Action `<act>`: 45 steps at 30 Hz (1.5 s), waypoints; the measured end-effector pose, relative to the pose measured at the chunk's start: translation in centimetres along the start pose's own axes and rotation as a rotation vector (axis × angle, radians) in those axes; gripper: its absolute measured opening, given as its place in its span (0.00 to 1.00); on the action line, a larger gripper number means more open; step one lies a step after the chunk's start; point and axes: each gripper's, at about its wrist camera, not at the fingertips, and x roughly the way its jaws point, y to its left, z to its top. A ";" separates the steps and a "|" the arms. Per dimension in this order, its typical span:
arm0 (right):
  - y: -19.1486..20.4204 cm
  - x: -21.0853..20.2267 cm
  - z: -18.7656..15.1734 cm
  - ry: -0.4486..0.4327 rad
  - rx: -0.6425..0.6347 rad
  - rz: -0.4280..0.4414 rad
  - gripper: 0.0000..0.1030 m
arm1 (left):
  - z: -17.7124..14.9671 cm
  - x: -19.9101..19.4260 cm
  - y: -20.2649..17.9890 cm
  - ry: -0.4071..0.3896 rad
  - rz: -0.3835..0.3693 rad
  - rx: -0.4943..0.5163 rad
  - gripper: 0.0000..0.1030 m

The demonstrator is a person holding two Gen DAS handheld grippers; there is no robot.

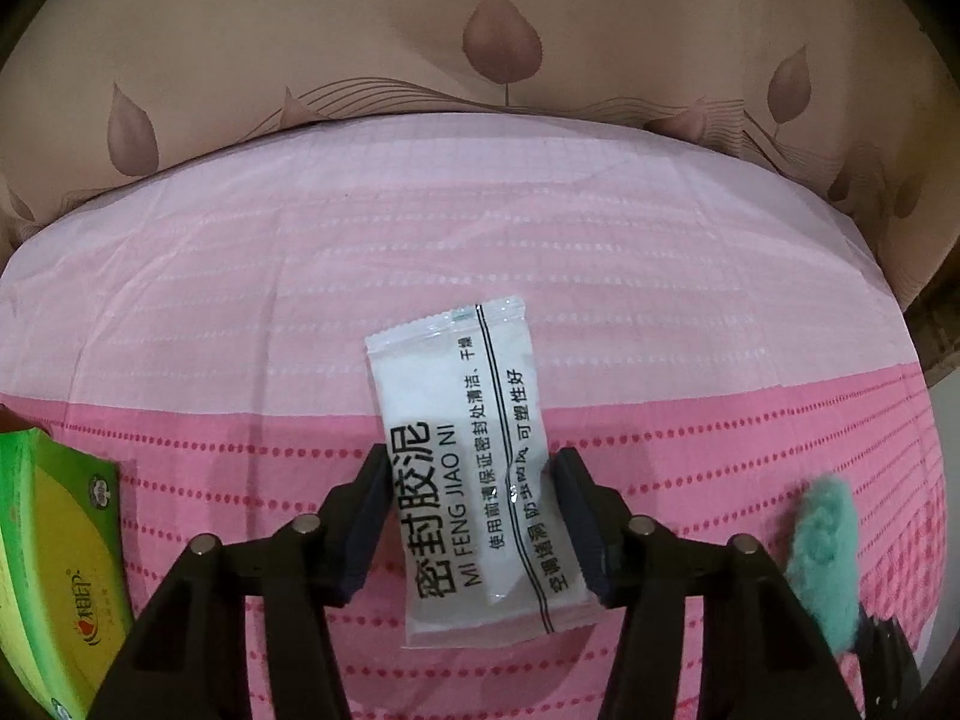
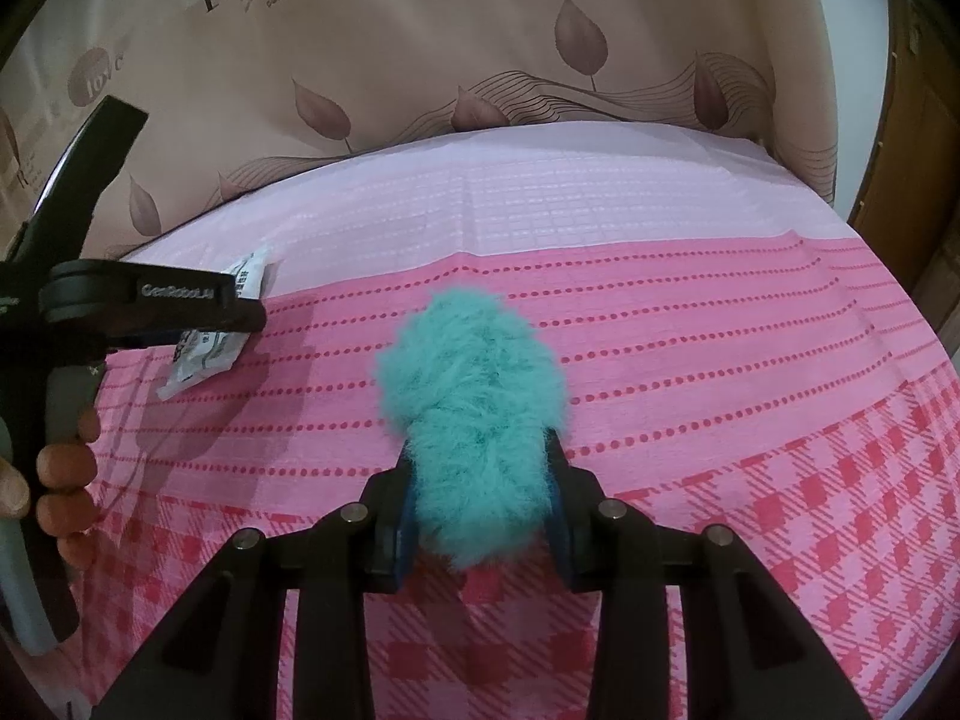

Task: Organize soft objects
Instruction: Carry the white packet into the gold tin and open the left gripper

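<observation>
With the left gripper (image 1: pixel 471 516) pinching a white sealing-clay packet (image 1: pixel 465 474) and the right gripper (image 2: pixel 480 504) squeezing a teal fluffy toy (image 2: pixel 474 408), both held above the pink cloth (image 2: pixel 690 348), the sorting looks midway, neither item yet placed.

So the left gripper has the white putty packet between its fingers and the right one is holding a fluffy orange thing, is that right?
Not quite: the fluffy thing in the right gripper is teal, not orange, as the right wrist view shows. The left gripper does have the white packet between its fingers.
</observation>
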 end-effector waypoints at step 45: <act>0.6 0.3 0.0 0.006 -0.029 -0.032 0.35 | -9.9 -20.0 14.7 -0.201 0.159 0.019 0.51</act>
